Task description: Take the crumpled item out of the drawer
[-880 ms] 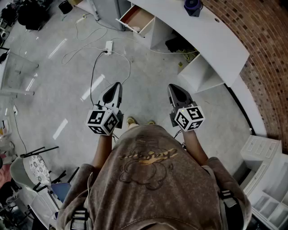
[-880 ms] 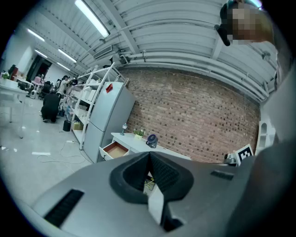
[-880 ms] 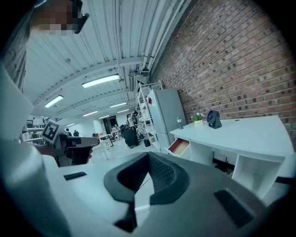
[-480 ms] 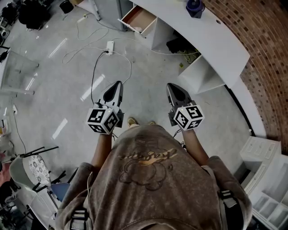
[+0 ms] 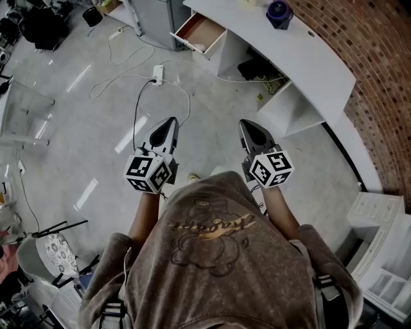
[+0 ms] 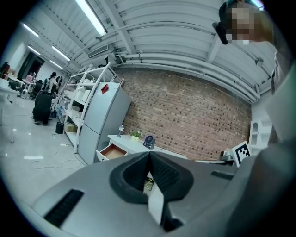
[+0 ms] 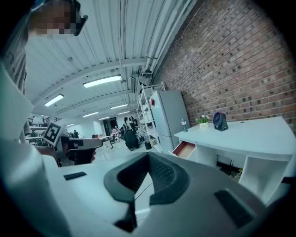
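The open drawer (image 5: 202,32) sticks out of the left end of a long white desk (image 5: 308,61), far ahead of me across the floor. Its brown inside shows, and I cannot make out a crumpled item in it. My left gripper (image 5: 172,120) and right gripper (image 5: 246,123) are held side by side in front of the person's chest, pointing toward the desk, both shut and empty. The left gripper view has the drawer (image 6: 112,151) beyond the shut jaws of the left gripper (image 6: 149,155). In the right gripper view the drawer (image 7: 185,149) lies right of the right gripper (image 7: 149,156).
A grey refrigerator (image 5: 157,16) stands left of the drawer. A power strip with white cables (image 5: 157,71) lies on the concrete floor between me and the desk. A small fan (image 5: 278,11) sits on the desk. White shelving (image 5: 379,257) is at lower right, a chair (image 5: 51,247) at lower left.
Desk, drawer and floor cables have slid slightly down and right in the head view as the person steps forward. Both grippers keep their pose and stay shut.
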